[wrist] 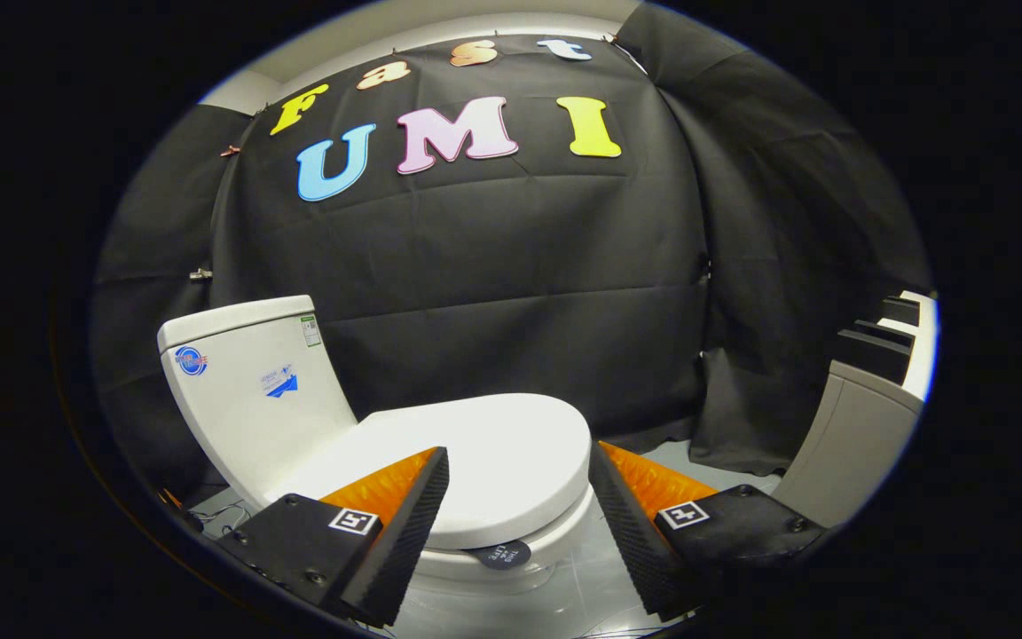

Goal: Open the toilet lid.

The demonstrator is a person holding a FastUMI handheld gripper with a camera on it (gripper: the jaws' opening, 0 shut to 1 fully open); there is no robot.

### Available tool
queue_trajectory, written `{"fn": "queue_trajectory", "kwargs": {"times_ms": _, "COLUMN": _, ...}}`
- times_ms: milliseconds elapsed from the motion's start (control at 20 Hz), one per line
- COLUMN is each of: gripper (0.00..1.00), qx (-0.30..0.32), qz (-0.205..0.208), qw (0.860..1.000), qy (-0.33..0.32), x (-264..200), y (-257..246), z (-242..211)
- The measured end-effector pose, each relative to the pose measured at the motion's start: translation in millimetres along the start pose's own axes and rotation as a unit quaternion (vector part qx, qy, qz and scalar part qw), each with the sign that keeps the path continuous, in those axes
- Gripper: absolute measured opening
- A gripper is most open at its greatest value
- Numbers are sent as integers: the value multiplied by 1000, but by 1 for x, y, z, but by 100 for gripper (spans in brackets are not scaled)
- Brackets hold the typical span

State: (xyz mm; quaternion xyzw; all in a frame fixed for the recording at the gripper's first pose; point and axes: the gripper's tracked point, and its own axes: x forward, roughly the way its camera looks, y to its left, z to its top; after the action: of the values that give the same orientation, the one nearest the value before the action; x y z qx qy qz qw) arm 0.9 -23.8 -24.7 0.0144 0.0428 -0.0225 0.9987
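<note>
Toilet point(387, 444): white, standing against the black cloth wall point(493, 266). Tank point(249, 390) behind the bowl, stickers on its side. Lid point(484, 461): down flat, closed, just ahead of the fingers and partly between them. Gripper point(518, 493): spread wide, holding nothing, fingers apart from the lid. Grey cabinet point(848, 435) well apart from the toilet.

Lid point(484, 461) down, before tank point(249, 390)
</note>
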Motion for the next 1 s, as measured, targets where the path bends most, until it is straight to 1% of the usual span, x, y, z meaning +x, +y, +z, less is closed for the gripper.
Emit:
{"fn": "queue_trajectory", "kwargs": {"times_ms": 300, "gripper": 99, "qx": 23, "qz": -13, "qw": 999, "qy": 36, "x": 1, "y": -18, "z": -19}}
{"fn": "queue_trajectory", "kwargs": {"times_ms": 450, "gripper": 99, "qx": 47, "qz": -15, "qw": 997, "qy": 54, "x": 2, "y": -26, "z": -30}}
{"fn": "queue_trajectory", "kwargs": {"times_ms": 600, "gripper": 99, "qx": 68, "qz": -26, "qw": 994, "qy": 78, "x": 4, "y": -38, "z": -47}}
{"fn": "queue_trajectory", "kwargs": {"times_ms": 750, "gripper": 99, "qx": 104, "qz": -34, "qw": 989, "qy": 98, "x": 6, "y": -48, "z": -58}}
{"fn": "queue_trajectory", "kwargs": {"times_ms": 900, "gripper": 99, "qx": 125, "qz": -40, "qw": 983, "qy": 126, "x": 7, "y": -53, "z": -77}}
{"fn": "queue_trajectory", "kwargs": {"times_ms": 1000, "gripper": 99, "qx": 152, "qz": -38, "qw": 977, "qy": 141, "x": 8, "y": -52, "z": -86}}
